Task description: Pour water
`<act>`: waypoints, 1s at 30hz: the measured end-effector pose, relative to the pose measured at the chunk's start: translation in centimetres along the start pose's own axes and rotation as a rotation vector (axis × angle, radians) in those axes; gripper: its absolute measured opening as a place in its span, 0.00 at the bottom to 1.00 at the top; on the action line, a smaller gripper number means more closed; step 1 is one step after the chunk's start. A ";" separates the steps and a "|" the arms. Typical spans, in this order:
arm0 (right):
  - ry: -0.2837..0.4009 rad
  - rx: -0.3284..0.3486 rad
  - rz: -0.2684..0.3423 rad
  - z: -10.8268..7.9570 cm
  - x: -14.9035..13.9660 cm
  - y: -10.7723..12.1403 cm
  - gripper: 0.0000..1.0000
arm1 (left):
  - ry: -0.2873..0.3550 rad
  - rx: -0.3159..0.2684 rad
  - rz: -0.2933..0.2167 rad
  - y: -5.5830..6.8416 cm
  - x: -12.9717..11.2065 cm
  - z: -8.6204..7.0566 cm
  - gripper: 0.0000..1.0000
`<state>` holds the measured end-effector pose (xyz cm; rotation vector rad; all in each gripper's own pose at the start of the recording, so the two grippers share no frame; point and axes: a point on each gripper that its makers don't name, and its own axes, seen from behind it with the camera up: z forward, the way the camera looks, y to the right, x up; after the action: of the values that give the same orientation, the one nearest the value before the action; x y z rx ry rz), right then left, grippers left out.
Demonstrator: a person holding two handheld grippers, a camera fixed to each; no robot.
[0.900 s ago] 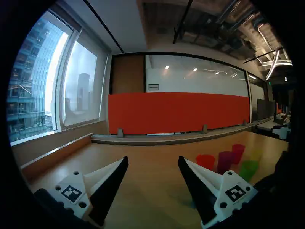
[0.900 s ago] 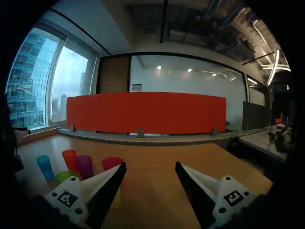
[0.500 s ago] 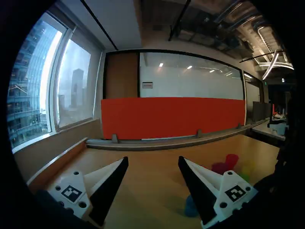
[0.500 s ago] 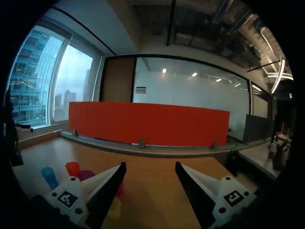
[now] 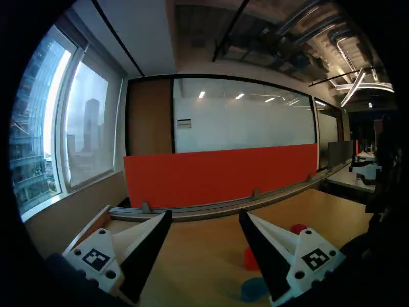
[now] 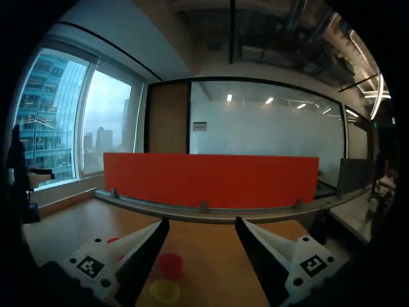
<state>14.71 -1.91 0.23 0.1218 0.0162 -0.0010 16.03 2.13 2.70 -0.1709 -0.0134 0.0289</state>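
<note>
**The left claw (image 5: 203, 248) and the right claw (image 6: 201, 250) both gape, nothing held**

In the left gripper view, the 2 fingers stand spread wide above the wooden counter (image 5: 204, 271), with bare wood between them. 3 cups sit low on the right side of that gap. A blue cup (image 5: 254, 289) is nearest, partly hidden behind the right finger. An orange-red cup (image 5: 249, 259) stands just beyond it. A dark red cup (image 5: 298, 228) shows its rim farther off, peeking over the same finger.

In the right gripper view, the fingers are spread just as wide and grip nothing. A crimson cup (image 6: 170, 265) stands upright on the counter between them, close to the left finger. A yellow cup (image 6: 164, 291) sits just in front of it, nearer the camera, its open mouth up. A sliver of red (image 6: 113, 240) shows above the left finger; I cannot tell what it belongs to.

At the far edge of the counter runs a long orange divider (image 5: 220, 174), with a glass wall behind it. Tall windows (image 5: 76, 138) on the left look out on towers.
</note>
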 end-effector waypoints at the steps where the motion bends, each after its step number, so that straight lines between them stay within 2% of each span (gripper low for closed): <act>1: -0.002 0.004 0.001 0.0 -0.1 -0.1 1.00 | -0.004 -0.012 -0.001 0.2 0.1 0.1 0.97; 8: -0.004 0.074 0.009 0.0 0.3 -1.6 1.00 | -0.023 -0.109 -0.008 2.1 0.5 0.5 0.97; 18: 0.010 0.288 -0.024 -0.5 1.4 -6.5 1.00 | -0.021 -0.238 0.000 4.6 1.0 0.6 0.97; 23: 0.012 0.393 -0.008 -1.1 2.1 -8.8 1.00 | -0.020 -0.309 -0.006 6.0 1.3 0.1 0.97; 30: 0.011 0.466 -0.009 -1.1 2.3 -9.9 1.00 | -0.041 -0.381 0.007 7.6 0.6 -0.3 0.97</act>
<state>16.98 -11.63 -2.15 0.5876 0.0270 -0.0130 16.44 9.62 1.12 -0.5515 -0.0590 0.0369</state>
